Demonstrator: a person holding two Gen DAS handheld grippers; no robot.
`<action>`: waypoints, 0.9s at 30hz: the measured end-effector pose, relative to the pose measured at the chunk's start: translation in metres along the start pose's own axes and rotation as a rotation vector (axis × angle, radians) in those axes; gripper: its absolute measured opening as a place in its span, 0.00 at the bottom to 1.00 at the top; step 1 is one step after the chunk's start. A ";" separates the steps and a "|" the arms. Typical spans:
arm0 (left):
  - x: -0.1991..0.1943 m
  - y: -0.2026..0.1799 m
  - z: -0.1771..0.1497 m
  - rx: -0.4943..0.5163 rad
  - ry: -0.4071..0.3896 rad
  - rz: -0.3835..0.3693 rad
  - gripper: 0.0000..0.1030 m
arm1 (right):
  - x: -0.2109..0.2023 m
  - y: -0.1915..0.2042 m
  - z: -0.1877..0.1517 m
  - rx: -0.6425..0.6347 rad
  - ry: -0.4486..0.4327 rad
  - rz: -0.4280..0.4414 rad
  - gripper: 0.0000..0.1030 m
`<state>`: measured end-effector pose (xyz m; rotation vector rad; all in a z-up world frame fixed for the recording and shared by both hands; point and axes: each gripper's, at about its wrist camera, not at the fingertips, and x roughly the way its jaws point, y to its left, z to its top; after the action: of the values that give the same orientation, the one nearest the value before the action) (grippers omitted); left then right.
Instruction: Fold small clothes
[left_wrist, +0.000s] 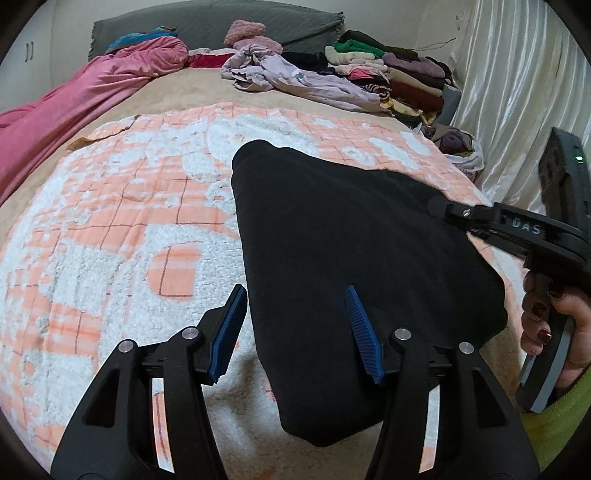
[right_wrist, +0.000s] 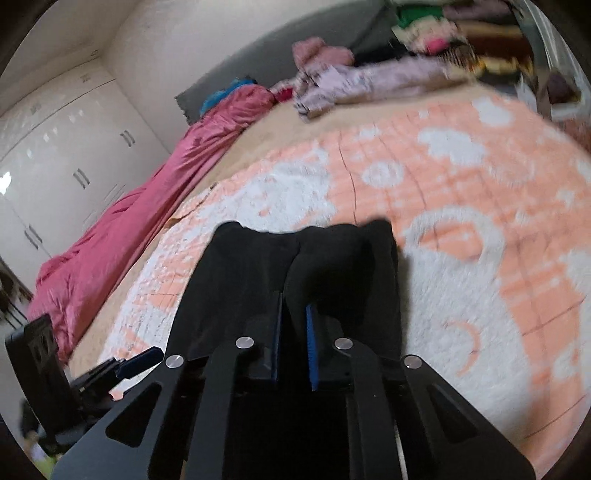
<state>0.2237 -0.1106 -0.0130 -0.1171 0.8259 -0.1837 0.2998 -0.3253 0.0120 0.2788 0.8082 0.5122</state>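
- My left gripper (left_wrist: 295, 332) stands spread, its blue pads (left_wrist: 229, 332) apart and pressing on nothing; the left edge of the black garment (left_wrist: 351, 258) runs between them, so one pad sits over the blanket and the other over the cloth.
- My right gripper (right_wrist: 293, 343) is pressed together on a fold of the black garment (right_wrist: 295, 266), pinching the cloth between its pads at the garment's near edge.
- In the left wrist view, the right gripper (left_wrist: 439, 208) comes in from 3 o'clock, its tip at the garment's right border, with my hand (left_wrist: 554, 325) on its handle.
- The black garment lies on the peach and white blanket (left_wrist: 110, 221), near the middle of the bed.
- A pink quilt (left_wrist: 74, 107) lies at 10 o'clock, a lilac garment (left_wrist: 295, 77) at 12 o'clock, and stacked clothes (left_wrist: 406, 77) at 1 o'clock beside the curtain (left_wrist: 517, 92).
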 end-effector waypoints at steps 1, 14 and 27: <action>-0.002 -0.001 0.000 0.000 -0.002 -0.007 0.46 | -0.005 0.003 0.001 -0.031 -0.016 -0.014 0.09; 0.013 -0.002 -0.004 -0.030 0.045 -0.053 0.56 | 0.015 -0.052 -0.015 -0.018 0.048 -0.269 0.00; 0.006 -0.004 -0.007 -0.028 0.038 -0.061 0.57 | 0.007 -0.016 -0.021 0.036 0.111 -0.023 0.19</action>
<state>0.2219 -0.1159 -0.0214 -0.1653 0.8638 -0.2326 0.2929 -0.3341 -0.0131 0.2756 0.9277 0.4957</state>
